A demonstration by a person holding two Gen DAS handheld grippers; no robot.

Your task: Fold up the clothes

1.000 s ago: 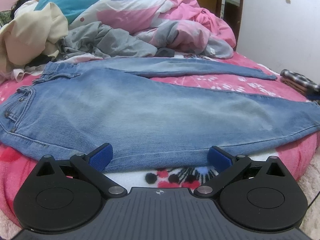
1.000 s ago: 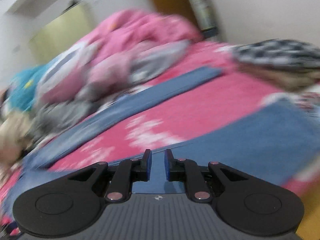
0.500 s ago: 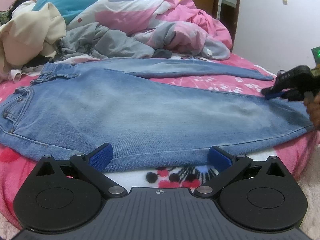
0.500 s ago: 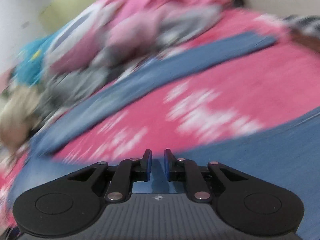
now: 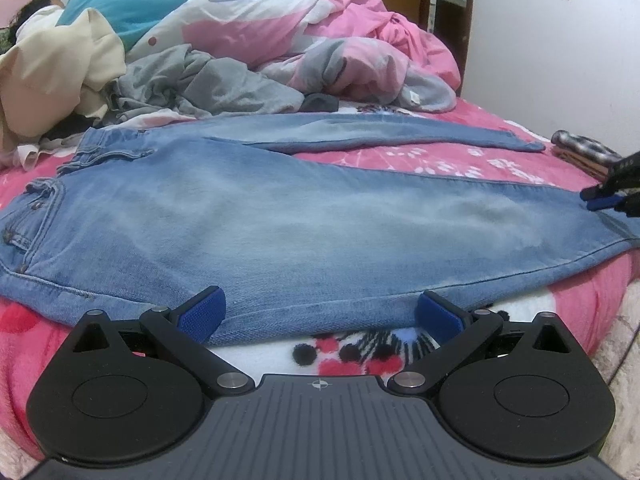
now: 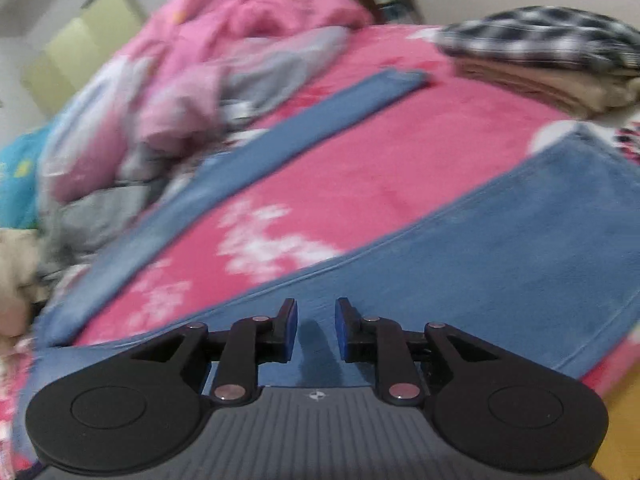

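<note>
A pair of light blue jeans (image 5: pixel 280 216) lies spread flat across the pink bed, waistband at the left, legs to the right. My left gripper (image 5: pixel 320 312) is wide open at the near edge of the front leg, empty. My right gripper (image 6: pixel 316 330) is over the front leg (image 6: pixel 500 248) near its hem, its jaws a little apart and holding nothing. It shows at the right edge of the left wrist view (image 5: pixel 612 196). The far leg (image 6: pixel 280 132) runs diagonally behind.
A pink floral blanket (image 5: pixel 440 164) covers the bed. A pile of grey, beige and pink clothes and quilts (image 5: pixel 224 80) lies at the back. Folded checked and beige clothes (image 6: pixel 552 56) are stacked at the bed's right end. A white wall stands at the right.
My right gripper's jaws have opened slightly and it has shifted back toward the hem end of the front leg. My left gripper has stayed put.
</note>
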